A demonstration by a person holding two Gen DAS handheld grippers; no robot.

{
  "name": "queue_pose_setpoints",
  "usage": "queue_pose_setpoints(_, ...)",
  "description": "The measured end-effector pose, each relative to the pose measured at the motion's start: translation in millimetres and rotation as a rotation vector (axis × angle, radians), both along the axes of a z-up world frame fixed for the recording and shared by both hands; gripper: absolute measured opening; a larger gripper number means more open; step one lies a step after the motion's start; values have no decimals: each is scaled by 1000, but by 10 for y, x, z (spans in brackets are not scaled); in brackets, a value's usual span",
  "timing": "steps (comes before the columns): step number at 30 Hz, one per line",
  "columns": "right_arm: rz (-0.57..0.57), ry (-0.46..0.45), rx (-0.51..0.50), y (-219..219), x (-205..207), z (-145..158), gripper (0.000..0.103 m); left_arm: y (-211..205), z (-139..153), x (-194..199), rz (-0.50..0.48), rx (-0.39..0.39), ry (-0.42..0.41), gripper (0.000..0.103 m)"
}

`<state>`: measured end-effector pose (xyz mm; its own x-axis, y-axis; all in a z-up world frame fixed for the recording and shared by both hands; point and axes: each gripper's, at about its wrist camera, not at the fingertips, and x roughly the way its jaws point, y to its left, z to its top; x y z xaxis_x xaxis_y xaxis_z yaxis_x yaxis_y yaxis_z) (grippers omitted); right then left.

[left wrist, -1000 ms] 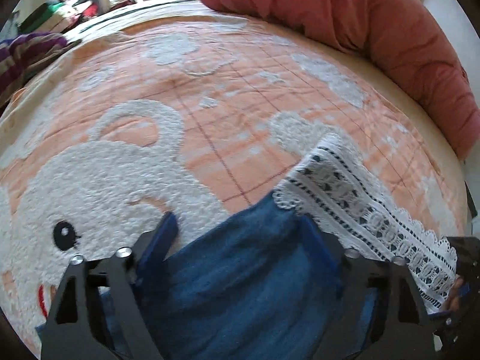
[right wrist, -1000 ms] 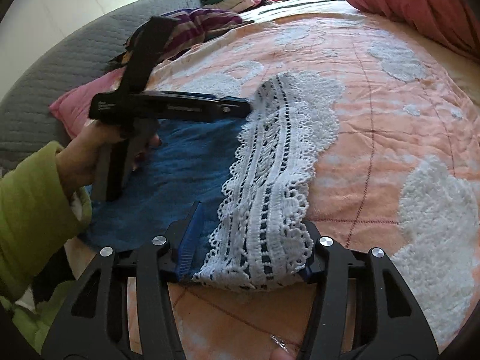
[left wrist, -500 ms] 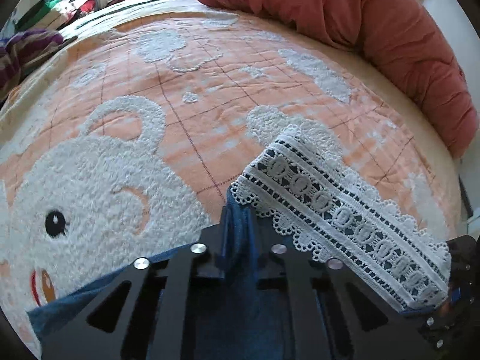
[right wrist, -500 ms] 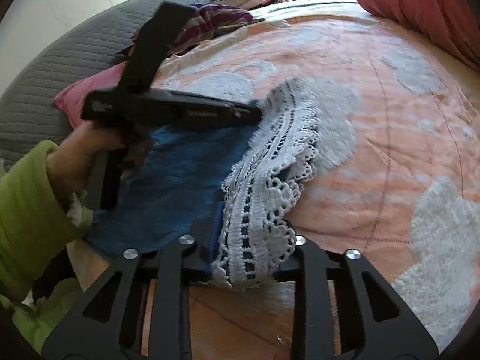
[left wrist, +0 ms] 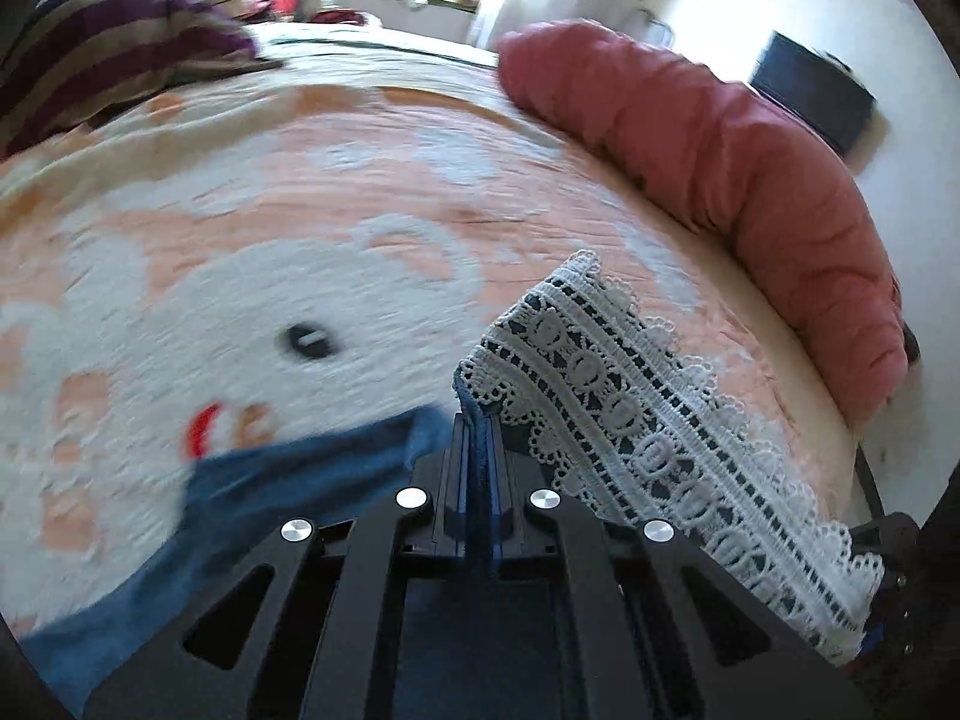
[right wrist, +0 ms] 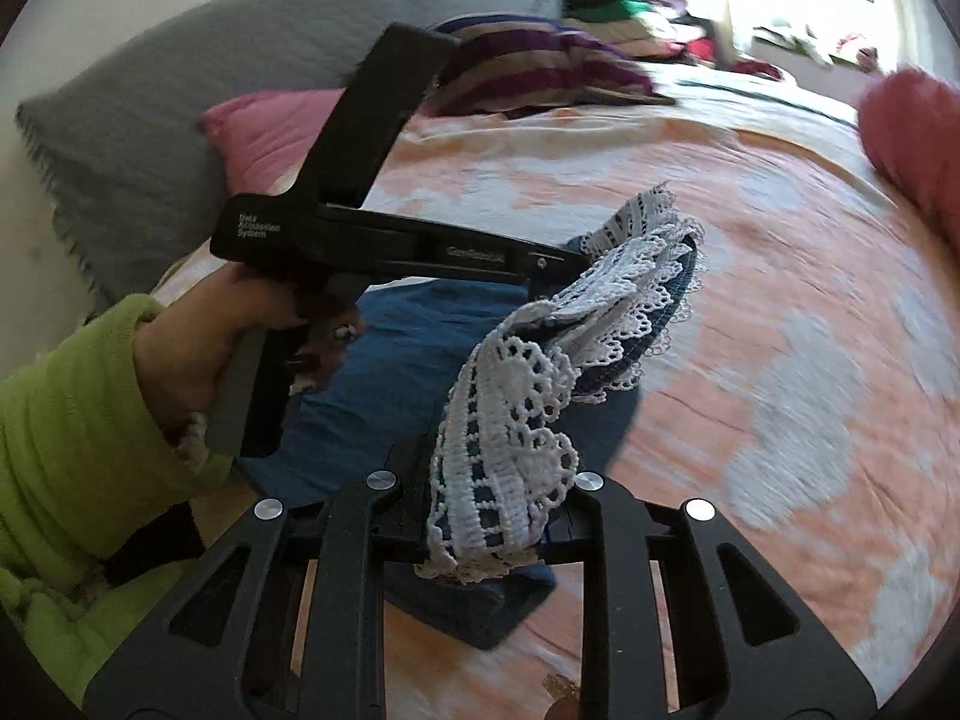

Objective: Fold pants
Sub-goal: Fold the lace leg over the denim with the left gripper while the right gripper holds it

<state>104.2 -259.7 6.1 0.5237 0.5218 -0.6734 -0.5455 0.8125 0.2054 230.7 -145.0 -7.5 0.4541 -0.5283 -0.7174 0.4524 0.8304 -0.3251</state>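
The pants are blue denim with a wide white lace hem. They hang lifted above the orange bed cover. My left gripper is shut on the hem's near corner. In the right wrist view the left gripper shows side-on, held by a hand in a green sleeve, pinching the lace hem. My right gripper is shut on the other end of the lace, and the blue denim sags below between them.
A long red bolster lies along the bed's far right edge. A striped purple cloth and a pink pillow lie at the bed's left, against a grey headboard. Clothes pile at the back.
Both grippers went from open to shut on the lace hem, then lifted it off the bed. The views swung toward the bed's left, and the denim now hangs between the grippers.
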Motion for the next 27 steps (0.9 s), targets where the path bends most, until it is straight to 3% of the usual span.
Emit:
queue_pose_setpoints(4,66,32,-57,396,63,-140,16,515,-111,-19,119,-3,37,5)
queue_pose_setpoints(7,105,18,-110,669,29,-181,16,926,-140,-73,210,-70,71,5)
queue_pose_setpoints(10,157,-6,-166,932,-54,-201,16,1362,-94,-254,295,-130,53,6)
queue_pose_setpoints(15,222,-61,-303,1309,-271,-325,16,1910,-56,-541,402,-271,37,15)
queue_pose_setpoints(18,254,-119,-354,1475,-405,-327,19,1933,-60,-634,394,-287,32,27)
queue_pose_setpoints(22,298,-128,-275,1491,-508,-185,26,1825,-106,-623,341,-296,43,43)
queue_pose_setpoints(27,299,-145,-220,1211,-660,35,38,1724,-249,-623,304,-295,95,50)
